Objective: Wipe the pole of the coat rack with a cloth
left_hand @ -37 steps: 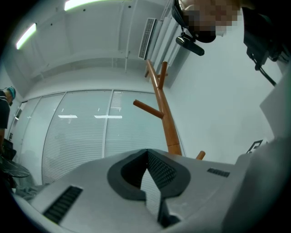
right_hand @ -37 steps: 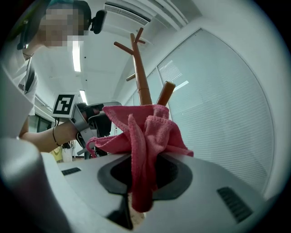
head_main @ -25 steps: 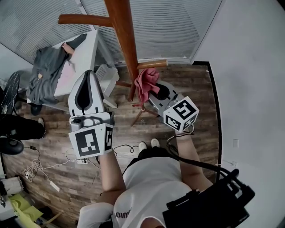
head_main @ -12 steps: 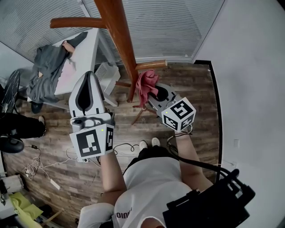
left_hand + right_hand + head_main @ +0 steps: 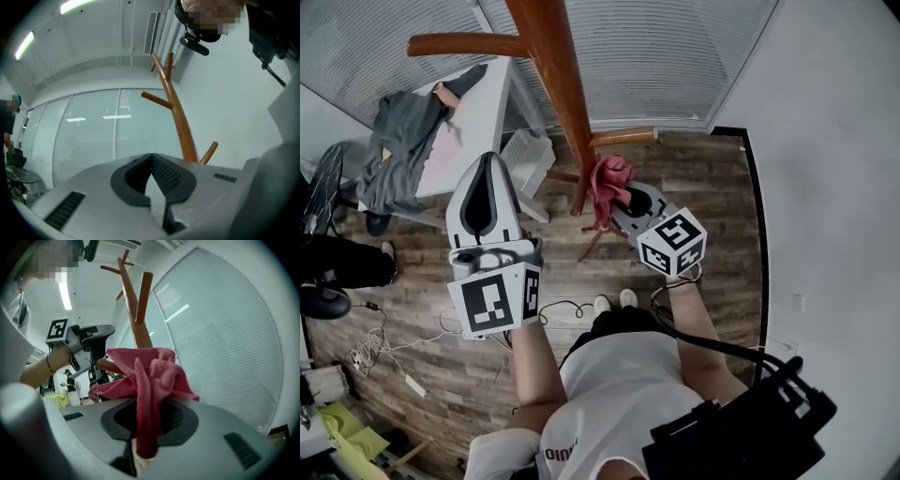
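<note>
I have two grippers in play and one cloth. My right gripper is clamped on the pink cloth. The fabric is pinched between both jaws and bunches out past the tips in loose folds. The cloth sits low on the right side of the coat rack pole, just beside it; I cannot tell whether it touches the wood.

My left gripper has its jaws pressed together with nothing between them. I hold it out left of the pole, well apart from it, pointing toward the far window blinds.

There is one coat rack. In the head view I count two pegs on it: a long peg reaching left, and a short peg sticking out right, near the cloth's far edge. At far left stands one white table with one grey garment heaped on it. A wood-plank floor lies beneath.
</note>
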A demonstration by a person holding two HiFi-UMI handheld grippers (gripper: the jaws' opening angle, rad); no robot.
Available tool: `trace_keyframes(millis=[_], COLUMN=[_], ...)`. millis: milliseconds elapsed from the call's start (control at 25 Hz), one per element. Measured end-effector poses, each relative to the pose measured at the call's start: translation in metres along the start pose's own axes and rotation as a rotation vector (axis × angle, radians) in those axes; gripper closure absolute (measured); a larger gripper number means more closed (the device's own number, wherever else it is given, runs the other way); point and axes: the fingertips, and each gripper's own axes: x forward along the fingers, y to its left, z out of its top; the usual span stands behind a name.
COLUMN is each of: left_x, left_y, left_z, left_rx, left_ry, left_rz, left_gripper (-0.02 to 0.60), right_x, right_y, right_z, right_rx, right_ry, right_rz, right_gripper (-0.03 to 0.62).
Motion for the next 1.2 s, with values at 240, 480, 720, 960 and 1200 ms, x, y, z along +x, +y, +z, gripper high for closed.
trace_keyframes(millis=[240,480,720,960,1200], left_x=[-0.003,-0.007,-0.014,-0.014,-0.017], left_y=[0.001,0.006,0.006,0.011,0.013], left_z=[-0.001,-0.002,0.003,0.002,0.004], left_rx=[0.007,0.005,0.013,0.028,0.027], left_ry=[-0.003,0.002,-0.008,-0.001,-0.011], left_rz=[0.003,0.017,0.020,0.016,0.006], left_gripper=[0.568,0.569,0.569,0.568,0.569], right_x=[0.004,0.008,0.009,0.016,0.016], right_y=[-0.002,-0.008,-0.012,-0.021,-0.020], right_z=[-0.014,-0.033,-0.052,-0.076,-0.090], right_rx=[0.007,0.013,0.053,0.076,0.074], right_ry=[0.025,0.078,0.106,0.154,0.195], right_rz=[0.003,-0.011,-0.018,-0.047,-0.063], right_gripper=[0.500,0.500,0.500,0.500,0.500])
